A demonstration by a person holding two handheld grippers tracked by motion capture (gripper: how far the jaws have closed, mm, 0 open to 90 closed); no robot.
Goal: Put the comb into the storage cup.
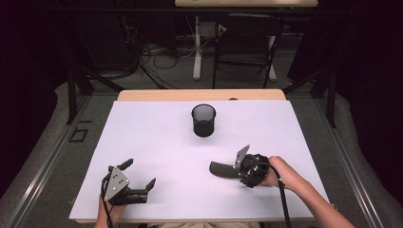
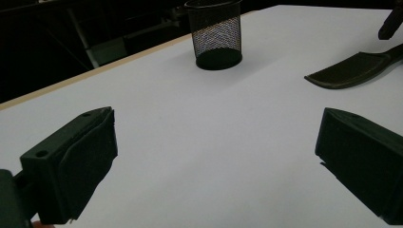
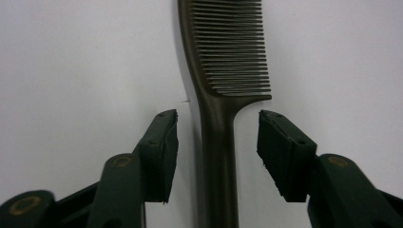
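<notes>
While our right gripper (image 3: pixel 216 156) stands open astride the flat dark plastic comb (image 3: pixel 223 71), handle toward six o'clock, off-centre closing may skid it.

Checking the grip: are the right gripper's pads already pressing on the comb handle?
No, the comb handle lies between the pads with gaps either side.

A white sheet (image 1: pixel 157 156) covers the surface, whose pale wooden edge (image 1: pixel 199 95) shows bare at 12 o'clock. Grey carpeted floor (image 1: pixel 43 147) surrounds it, with metal rails (image 1: pixel 45 164) running along it at 9 and 3 o'clock. Beyond, at 12 o'clock, stands a dark folding chair (image 1: pixel 244 47) just beside a white table leg (image 1: pixel 197 47); black cables (image 1: pixel 157 54) tangle on the floor at 11 o'clock. The far room is dim, with dark curtains (image 1: pixel 366 61) at 2 o'clock.
</notes>
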